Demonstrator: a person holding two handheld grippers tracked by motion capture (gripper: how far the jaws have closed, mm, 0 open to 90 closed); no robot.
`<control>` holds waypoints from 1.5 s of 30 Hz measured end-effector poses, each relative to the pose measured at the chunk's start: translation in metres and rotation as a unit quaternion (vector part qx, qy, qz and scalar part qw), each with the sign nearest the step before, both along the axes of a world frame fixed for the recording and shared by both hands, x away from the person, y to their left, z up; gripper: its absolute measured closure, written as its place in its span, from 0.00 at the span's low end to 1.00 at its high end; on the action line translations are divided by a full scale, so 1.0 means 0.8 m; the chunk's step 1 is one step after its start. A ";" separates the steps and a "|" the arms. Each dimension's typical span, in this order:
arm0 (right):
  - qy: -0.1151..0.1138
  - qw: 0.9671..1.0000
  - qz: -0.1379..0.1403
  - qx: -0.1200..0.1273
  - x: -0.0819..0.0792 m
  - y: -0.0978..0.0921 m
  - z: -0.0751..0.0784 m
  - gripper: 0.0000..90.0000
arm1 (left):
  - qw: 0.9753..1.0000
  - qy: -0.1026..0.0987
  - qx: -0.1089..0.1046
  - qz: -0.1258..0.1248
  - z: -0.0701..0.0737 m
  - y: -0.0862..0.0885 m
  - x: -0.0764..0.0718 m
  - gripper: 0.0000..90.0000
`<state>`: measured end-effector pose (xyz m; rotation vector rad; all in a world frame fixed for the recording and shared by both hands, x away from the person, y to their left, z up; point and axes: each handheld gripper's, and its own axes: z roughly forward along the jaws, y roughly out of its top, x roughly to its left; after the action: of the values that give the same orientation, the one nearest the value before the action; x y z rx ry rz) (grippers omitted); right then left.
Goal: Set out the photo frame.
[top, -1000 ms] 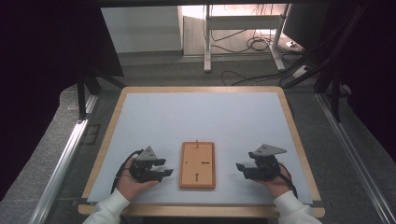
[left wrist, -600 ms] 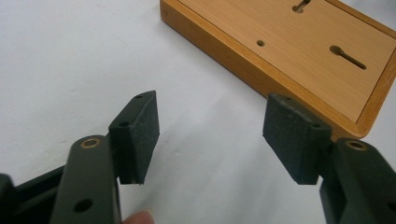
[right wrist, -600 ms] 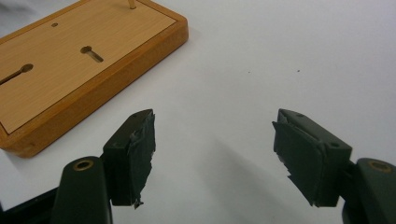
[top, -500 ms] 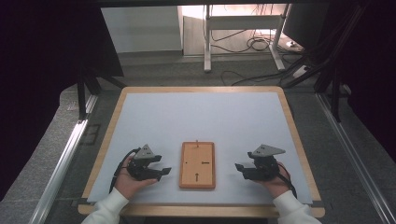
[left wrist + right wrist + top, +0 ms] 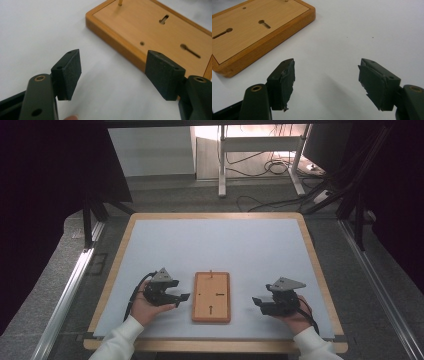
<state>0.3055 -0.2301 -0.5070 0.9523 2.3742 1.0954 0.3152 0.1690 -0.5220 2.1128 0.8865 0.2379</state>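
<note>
A pale blue mat (image 5: 215, 250) covers the wood-rimmed table (image 5: 320, 270), grey floor and trailing cables behind at 12 o'clock. The wooden board (image 5: 212, 296) (slotted, with a small peg) lies at the mat's 6 o'clock. The left gripper (image 5: 181, 298) at its 9 o'clock and the right gripper (image 5: 256, 301) at 3 both gape wide, holding nothing.

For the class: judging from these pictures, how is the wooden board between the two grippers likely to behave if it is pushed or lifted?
The wooden board looks stiff: thick, solid edges, so it should not flex. Lying flat on the smooth white table, it would probably slide rather than tip when pushed. The thin peg standing at one end seems the fragile part, so I would grip the edges.
</note>
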 end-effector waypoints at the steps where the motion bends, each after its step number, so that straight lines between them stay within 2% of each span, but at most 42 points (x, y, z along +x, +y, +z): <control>1: -0.001 1.000 0.002 -0.001 -0.001 0.001 0.000 0.33 | 1.000 -0.001 0.000 -0.001 0.001 -0.003 0.001 0.32; 6: -0.006 1.000 0.000 0.000 -0.001 -0.001 0.002 0.33 | 1.000 -0.009 -0.008 -0.016 0.011 -0.016 0.013 0.32; 9: -0.007 1.000 -0.003 0.000 0.000 -0.001 0.002 0.33 | 1.000 -0.016 -0.018 -0.016 0.018 -0.023 0.021 0.32; 16: -0.004 1.000 -0.004 -0.001 0.001 -0.001 0.001 0.33 | 0.999 -0.016 -0.001 -0.027 0.021 -0.041 0.037 0.33; 26: -0.004 1.000 -0.011 0.002 0.001 -0.001 0.001 0.33 | 0.998 -0.028 -0.003 -0.048 0.034 -0.059 0.045 0.37; 31: -0.004 1.000 -0.013 0.000 0.001 -0.001 -0.001 0.33 | 0.998 -0.028 0.008 -0.053 0.034 -0.069 0.057 0.40; 34: -0.003 1.000 -0.013 -0.001 0.002 -0.001 -0.001 0.33 | 0.998 -0.020 0.010 -0.053 0.030 -0.075 0.064 0.42; 39: -0.003 1.000 -0.013 0.000 0.002 -0.003 -0.001 0.33 | 0.998 -0.017 0.011 -0.058 0.027 -0.083 0.072 0.42; 45: -0.003 1.000 -0.013 0.000 0.002 -0.003 -0.001 0.33 | 0.998 -0.016 0.022 -0.064 0.021 -0.092 0.080 0.46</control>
<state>0.3073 -0.2321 -0.5077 0.9753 2.3505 1.0863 0.3789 0.0955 -0.5052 2.1922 0.7303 0.2249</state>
